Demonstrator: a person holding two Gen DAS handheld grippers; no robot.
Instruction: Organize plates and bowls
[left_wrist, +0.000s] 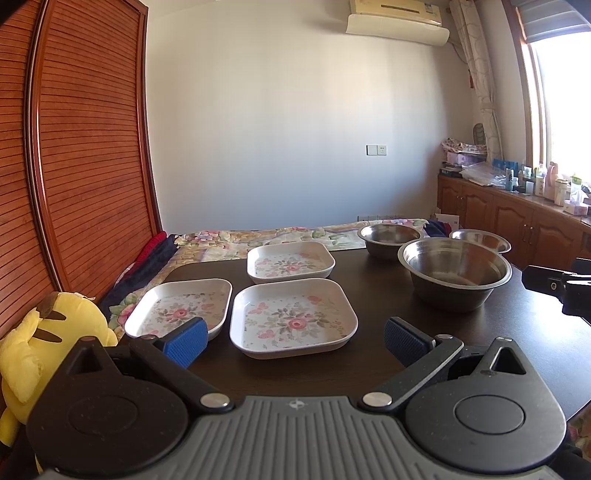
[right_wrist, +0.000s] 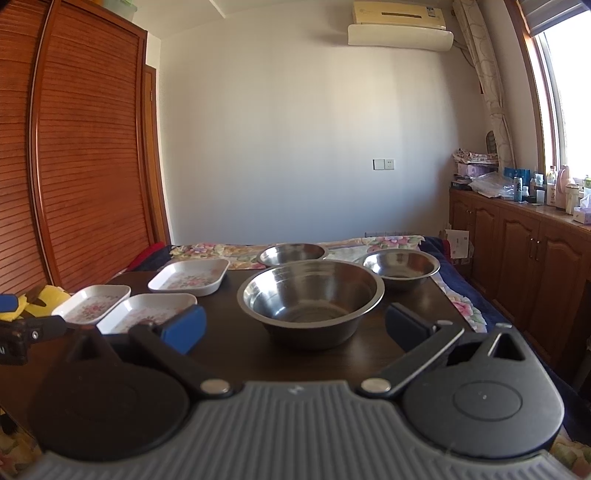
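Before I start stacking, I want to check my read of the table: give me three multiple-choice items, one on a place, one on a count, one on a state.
1. Where do the floral plates lie relative to the steel bowls?
A. to the left
B. to the right
C. inside them

2. How many steel bowls stand on the table?
A. two
B. three
C. four

3. How is the left tool?
A. shut on a plate
B. open, holding nothing
C. shut on a bowl

Answers:
1 A: the nearest floral plate and its two neighbours lie left of the big steel bowl.
2 B: the big bowl plus two smaller bowls behind it on the dark table.
3 B: the left tool has its blue pads wide apart with nothing between them; the right tool is the same.
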